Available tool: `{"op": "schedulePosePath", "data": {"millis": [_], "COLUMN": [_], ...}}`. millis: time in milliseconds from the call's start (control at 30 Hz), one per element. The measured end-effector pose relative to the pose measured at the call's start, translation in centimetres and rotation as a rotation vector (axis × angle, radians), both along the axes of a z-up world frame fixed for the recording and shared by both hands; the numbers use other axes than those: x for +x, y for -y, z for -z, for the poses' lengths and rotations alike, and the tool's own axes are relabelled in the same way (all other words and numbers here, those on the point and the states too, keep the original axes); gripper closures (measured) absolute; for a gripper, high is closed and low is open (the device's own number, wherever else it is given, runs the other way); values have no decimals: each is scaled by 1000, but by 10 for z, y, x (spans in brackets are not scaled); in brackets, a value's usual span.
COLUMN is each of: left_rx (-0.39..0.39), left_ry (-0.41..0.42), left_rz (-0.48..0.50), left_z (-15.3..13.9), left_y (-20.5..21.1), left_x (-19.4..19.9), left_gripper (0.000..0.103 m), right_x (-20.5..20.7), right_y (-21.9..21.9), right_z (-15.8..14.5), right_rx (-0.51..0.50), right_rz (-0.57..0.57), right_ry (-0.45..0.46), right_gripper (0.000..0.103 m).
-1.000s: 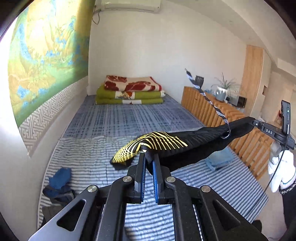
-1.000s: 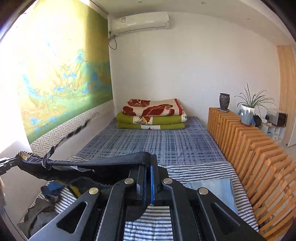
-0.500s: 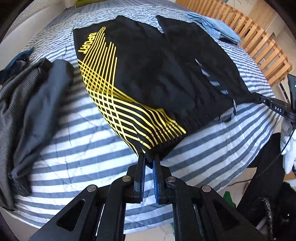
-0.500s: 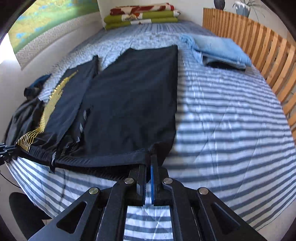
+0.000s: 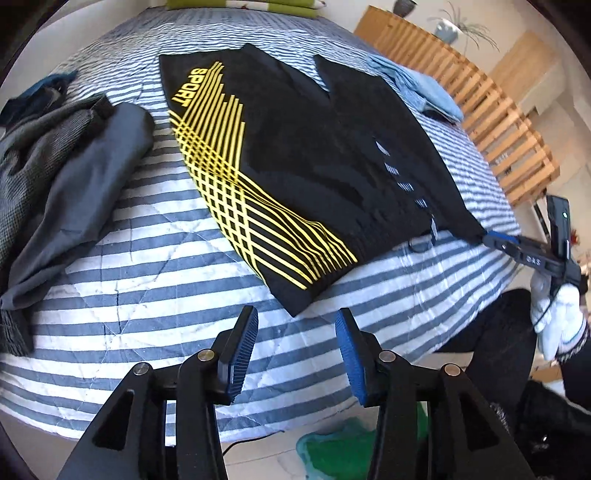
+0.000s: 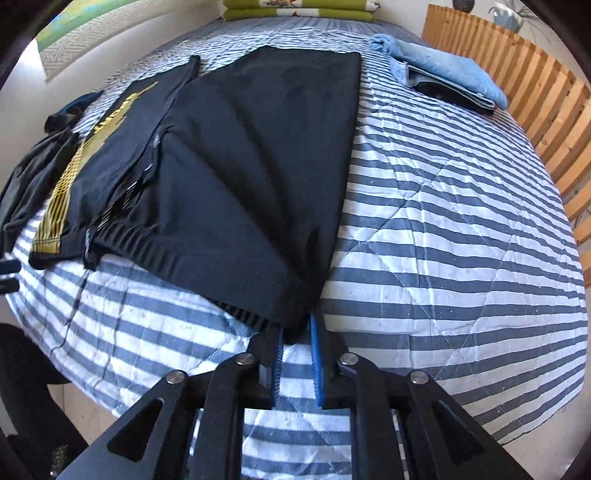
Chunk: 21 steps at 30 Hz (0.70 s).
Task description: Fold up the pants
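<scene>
Black sport pants [image 5: 295, 166] with yellow lines and the word SPORT lie spread flat on the striped quilt [image 5: 147, 295], both legs pointing away, waistband at the near edge. My left gripper [image 5: 295, 317] is open, just short of the left waistband corner and not touching it. In the right wrist view the same pants [image 6: 240, 166] fill the middle. My right gripper [image 6: 295, 328] has its pads slightly apart, with the right waistband corner lying loose between the tips. The right gripper [image 5: 495, 238] also shows in the left wrist view, held by a white-gloved hand [image 5: 554, 314].
A heap of grey clothes [image 5: 55, 166] lies left of the pants. Folded blue jeans [image 6: 450, 70] sit at the far right beside a wooden slatted rail [image 6: 535, 85]. Folded blankets [image 6: 299, 9] are stacked at the bed's far end. The bed edge runs just below both grippers.
The pants went from hanging stretched in the air to lying flat on the bed. My left gripper opened wide and let go of its corner. My right gripper's pads parted slightly.
</scene>
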<state>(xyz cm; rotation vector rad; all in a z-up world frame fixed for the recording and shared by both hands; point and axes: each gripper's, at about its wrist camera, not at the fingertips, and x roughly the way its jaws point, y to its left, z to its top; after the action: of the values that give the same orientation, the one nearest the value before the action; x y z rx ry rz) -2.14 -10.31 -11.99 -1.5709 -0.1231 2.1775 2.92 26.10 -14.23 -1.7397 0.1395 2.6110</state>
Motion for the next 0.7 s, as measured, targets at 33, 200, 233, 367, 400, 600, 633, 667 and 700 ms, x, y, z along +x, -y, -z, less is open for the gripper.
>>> {"op": "schedulePosePath", "data": {"millis": [33, 200, 233, 367, 400, 600, 633, 667, 700], "left_rx": [24, 117, 117, 105, 93, 14, 1, 0, -9], "left_ry": [20, 115, 112, 88, 66, -30, -37, -33, -17], "left_rz": [-15, -54, -66, -93, -82, -141, -128, -110, -80], "left_z": [4, 41, 46, 45, 37, -10, -14, -14, -11], "left_y": [1, -11, -15, -23, -24, -3, -4, -7, -11], "left_x": [-4, -16, -19, -25, -22, -5, -3, -2, 0], "left_gripper": [56, 57, 69, 96, 96, 97, 96, 92, 90], "right_x": [4, 1, -3, -34, -42, -67, -69, -70, -71], "right_y": [-5, -42, -50, -68, -69, -41, -37, -33, -29], "right_z": [-6, -31, -31, -9, 0, 20, 21, 19, 18], "right_rx": [-46, -220, -228, -226, -219, -209, -229, -202, -148], "right_rz": [12, 111, 144, 230, 240, 172, 163, 158, 152], "right_ry": [-15, -103, -109, -40, -8, 22, 37, 34, 31], "right_gripper": [73, 64, 63, 62, 62, 100, 101, 102, 102]}}
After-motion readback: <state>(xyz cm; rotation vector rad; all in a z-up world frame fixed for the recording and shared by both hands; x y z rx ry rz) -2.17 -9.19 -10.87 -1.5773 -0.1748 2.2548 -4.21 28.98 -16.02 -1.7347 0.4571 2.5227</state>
